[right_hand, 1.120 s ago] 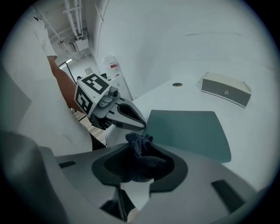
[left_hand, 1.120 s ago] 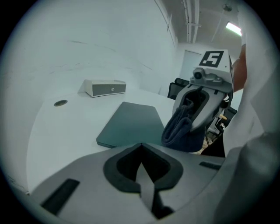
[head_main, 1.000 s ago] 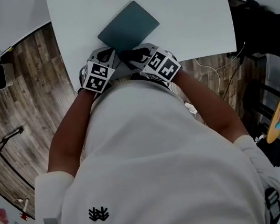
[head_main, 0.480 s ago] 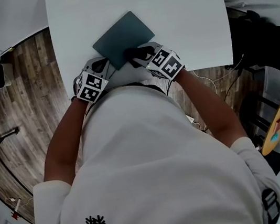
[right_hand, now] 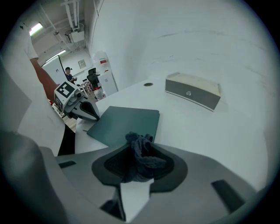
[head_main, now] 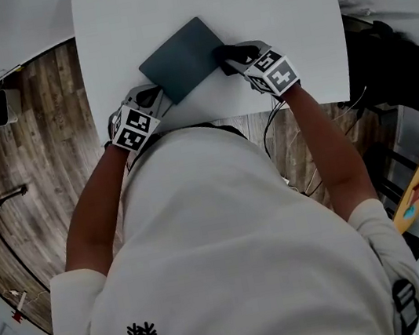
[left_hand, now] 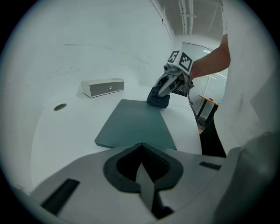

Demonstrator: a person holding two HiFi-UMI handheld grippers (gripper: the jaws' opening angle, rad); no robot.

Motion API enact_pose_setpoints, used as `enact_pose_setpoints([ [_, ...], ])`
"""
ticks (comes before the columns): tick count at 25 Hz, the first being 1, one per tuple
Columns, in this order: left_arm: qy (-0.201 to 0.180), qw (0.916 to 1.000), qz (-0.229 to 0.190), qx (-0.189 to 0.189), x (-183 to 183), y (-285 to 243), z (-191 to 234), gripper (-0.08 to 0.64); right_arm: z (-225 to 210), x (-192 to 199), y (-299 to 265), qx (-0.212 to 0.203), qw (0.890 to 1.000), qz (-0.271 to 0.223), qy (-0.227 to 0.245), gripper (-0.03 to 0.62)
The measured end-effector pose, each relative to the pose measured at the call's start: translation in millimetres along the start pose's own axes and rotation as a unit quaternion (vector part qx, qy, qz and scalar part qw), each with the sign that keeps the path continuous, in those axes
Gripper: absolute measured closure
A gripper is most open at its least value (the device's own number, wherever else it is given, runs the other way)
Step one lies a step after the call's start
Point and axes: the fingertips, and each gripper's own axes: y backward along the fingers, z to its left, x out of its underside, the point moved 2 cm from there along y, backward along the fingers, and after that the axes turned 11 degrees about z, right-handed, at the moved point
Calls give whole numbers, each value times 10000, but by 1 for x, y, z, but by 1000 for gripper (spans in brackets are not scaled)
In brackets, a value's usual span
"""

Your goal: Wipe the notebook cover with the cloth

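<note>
**Cloth at the notebook's edge, with one corner guarded**

The notebook (head_main: 182, 57) lies flat and closed on the white table (head_main: 292, 18), turned at an angle so one corner points toward the person. The right gripper (head_main: 237, 58) is clamped on a bunched dark cloth (right_hand: 139, 151), and the cloth touches the notebook's right-hand corner rather than the middle of the cover. The left gripper (head_main: 156, 97) has its jaws together with nothing between them. Its tip sits at the notebook's near corner, but I cannot tell whether it presses down on it.

The likeliest trouble is the notebook sliding or spinning. The table looks smooth, and a stroke starting from the corner would push it sideways unless the left gripper really pins it. A stroke coming in over the edge could also catch the cover and lift it open. The wad of cloth is small, so a steep angle might bring the hard jaw tips onto the cover, and a firm drag could pull the cloth out of the jaws.

The table's front edge runs just behind the notebook's near corner, so there is little margin there. The table's side edge is near on the notebook's left. Right of the notebook the surface is open. Beyond its far side a grey box (right_hand: 192, 89) and a round hole (left_hand: 60, 106) sit well apart from it.
</note>
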Motion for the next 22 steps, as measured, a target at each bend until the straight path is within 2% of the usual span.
enact_pose_setpoints([
  [4,2,10000,-13,-4,-2,-2,1,554,-19,4,5,145,9998,84,-84,472],
  [8,22,10000,-2,22,-3,-3,1,555,-15,-5,11,176,9998,42,-80,472],
  [13,14,10000,7,16,-4,-4,0,555,31,-34,7,-237,9995,-159,149,472],
  [17,-4,10000,-4,-4,-6,-4,0,555,76,-55,-12,-632,9968,-186,445,472],
  [22,-3,10000,-3,-6,-6,-5,-1,554,117,-72,-36,-973,9933,-152,601,472],
])
